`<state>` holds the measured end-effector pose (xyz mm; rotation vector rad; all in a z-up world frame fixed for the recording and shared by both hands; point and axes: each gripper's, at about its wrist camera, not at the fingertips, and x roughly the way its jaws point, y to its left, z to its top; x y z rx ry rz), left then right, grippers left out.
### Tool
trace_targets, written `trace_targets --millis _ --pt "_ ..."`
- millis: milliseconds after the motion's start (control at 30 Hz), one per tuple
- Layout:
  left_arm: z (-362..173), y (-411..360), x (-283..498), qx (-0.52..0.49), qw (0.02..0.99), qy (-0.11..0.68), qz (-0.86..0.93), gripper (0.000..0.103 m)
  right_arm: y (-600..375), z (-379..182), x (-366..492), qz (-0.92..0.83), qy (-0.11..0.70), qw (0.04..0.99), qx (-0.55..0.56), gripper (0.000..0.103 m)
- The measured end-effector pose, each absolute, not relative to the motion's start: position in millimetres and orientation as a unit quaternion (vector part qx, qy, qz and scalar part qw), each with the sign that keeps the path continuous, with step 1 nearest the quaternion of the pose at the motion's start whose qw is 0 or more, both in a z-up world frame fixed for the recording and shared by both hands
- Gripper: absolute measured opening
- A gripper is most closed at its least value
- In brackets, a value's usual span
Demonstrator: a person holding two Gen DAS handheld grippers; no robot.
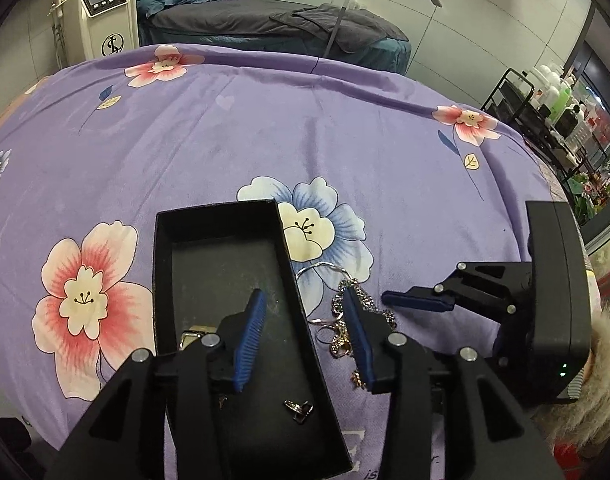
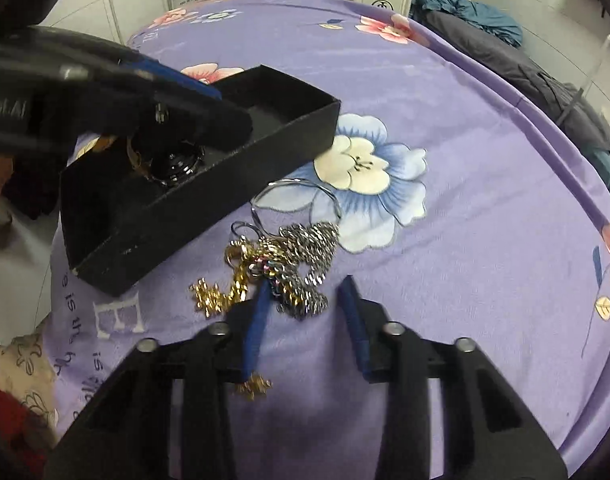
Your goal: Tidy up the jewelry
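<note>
Nearest my right camera, at six o'clock, my right gripper (image 2: 305, 300) has its blue pads apart, one pad beside a tangled heap of silver and gold chains and rings (image 2: 281, 268) on the purple floral bedspread (image 2: 485, 200); nothing is clamped. At ten o'clock of the heap sits an open black cardboard box (image 2: 193, 216). Over it my left gripper (image 1: 301, 320) stands apart and empty, one finger inside, above a small silver ring (image 1: 299, 411).

A purple floral bedspread (image 1: 265, 128) fronts a dark-covered treatment bed (image 1: 265, 24), white tiled wall (image 1: 485, 20) and bottle-laden trolley (image 1: 545, 112).
</note>
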<state>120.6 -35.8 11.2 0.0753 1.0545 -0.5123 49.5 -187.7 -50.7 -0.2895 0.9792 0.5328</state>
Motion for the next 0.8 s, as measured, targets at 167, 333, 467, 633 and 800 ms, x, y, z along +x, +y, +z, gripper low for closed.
trace_targets --millis 167,333,467,633,800 --pt "10 -30 113 0.047 0.835 0.494 -0.237 0.043 -194 -22 38 0.282 0.448 0.844 -0.086 0.010" --pt "9 -26 105 0.054 0.834 0.495 -0.240 0.046 -226 45 22 0.291 0.398 0.870 -0.004 0.009" --pt "11 -34 94 0.061 0.832 0.488 -0.255 0.046 -248 100 17 0.289 0.341 0.894 0.044 0.000" --pt "14 -48 84 0.070 0.831 0.480 -0.270 0.050 -243 138 16 0.270 0.309 0.912 0.018 0.000" --pt "12 -52 81 0.085 0.833 0.476 -0.269 0.050 -238 106 25 0.250 0.356 0.901 0.007 0.001"
